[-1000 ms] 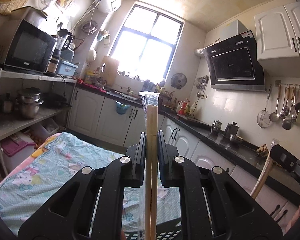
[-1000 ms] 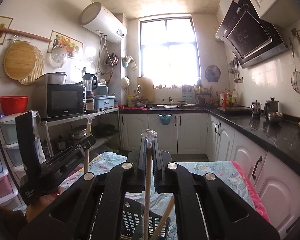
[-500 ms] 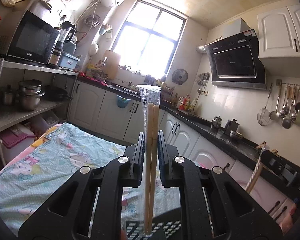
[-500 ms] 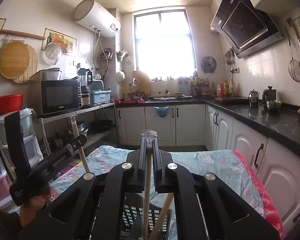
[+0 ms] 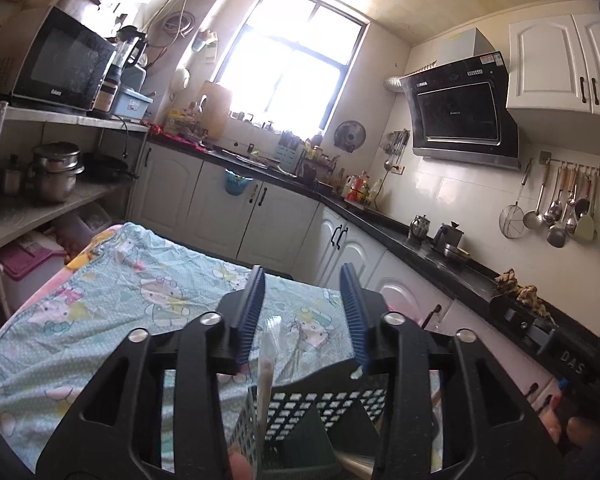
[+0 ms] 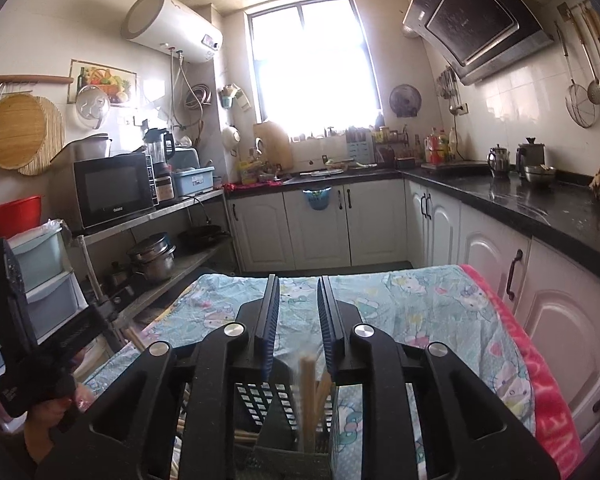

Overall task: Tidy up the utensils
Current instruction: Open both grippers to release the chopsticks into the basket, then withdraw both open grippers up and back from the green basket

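Note:
A black perforated utensil holder (image 5: 300,420) stands on the cloth-covered table, just below both grippers; it also shows in the right wrist view (image 6: 268,408). My left gripper (image 5: 302,316) is open and empty above it; a wrapped pair of wooden chopsticks (image 5: 266,384) stands upright in the holder below the jaws. My right gripper (image 6: 296,320) is open and empty; another wrapped pair of chopsticks (image 6: 310,396) stands in a holder compartment beneath it. The left gripper's body (image 6: 24,344) shows at the left of the right wrist view.
The table carries a light blue cartoon-print cloth (image 5: 100,320) with a pink edge (image 6: 540,380). White cabinets and a black counter (image 6: 540,208) run behind and to the right. A metal shelf (image 5: 40,208) with pots and a microwave stands at the left.
Both grippers were shut on wrapped chopstick pairs held upright. Both have opened, and the chopsticks have dropped into the holder.

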The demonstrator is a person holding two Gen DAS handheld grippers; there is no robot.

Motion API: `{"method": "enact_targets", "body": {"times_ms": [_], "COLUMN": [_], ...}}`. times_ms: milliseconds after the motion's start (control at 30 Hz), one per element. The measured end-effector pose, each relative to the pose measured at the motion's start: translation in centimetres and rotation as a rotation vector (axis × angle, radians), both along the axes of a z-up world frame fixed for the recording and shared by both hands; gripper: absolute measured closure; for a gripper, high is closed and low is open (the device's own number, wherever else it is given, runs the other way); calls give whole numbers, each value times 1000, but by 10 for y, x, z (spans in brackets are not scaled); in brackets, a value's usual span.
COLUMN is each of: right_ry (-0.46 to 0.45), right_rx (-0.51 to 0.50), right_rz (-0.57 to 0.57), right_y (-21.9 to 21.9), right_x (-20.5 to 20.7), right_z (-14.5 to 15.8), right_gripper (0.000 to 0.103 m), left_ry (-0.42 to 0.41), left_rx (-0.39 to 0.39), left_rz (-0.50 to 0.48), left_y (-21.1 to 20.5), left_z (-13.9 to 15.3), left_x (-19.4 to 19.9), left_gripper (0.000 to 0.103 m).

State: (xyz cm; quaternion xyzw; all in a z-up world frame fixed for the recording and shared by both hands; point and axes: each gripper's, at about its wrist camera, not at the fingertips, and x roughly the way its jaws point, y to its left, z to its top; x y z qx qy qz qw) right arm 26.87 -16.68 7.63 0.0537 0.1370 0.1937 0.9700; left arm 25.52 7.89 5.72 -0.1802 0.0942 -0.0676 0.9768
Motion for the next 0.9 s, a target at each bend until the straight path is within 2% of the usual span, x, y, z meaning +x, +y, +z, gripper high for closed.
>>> {"method": "enact_targets", "body": {"times_ms": [200,300,600,900], "right_ry": [25,42,89,92], "right_rx": [-21,-30,-45,-43], "right_rz": [-22,-22,-38,-40], "right_y": [-2,-2,-8,-16], "right_x": [-10,-15,-30,-51], "right_z": [2,1,-1,2], "right_gripper": [61,57,48,42], "left_ry": [27,42,77,115], "left_rx": [-39,-74,-70,-30], "left_rz": [6,8,28,19], "left_y": [11,18,27,24], "left_z": [7,12,26,26], "left_x": [-16,-24,-51,-75], "left_gripper": [52,38,12,11]}}
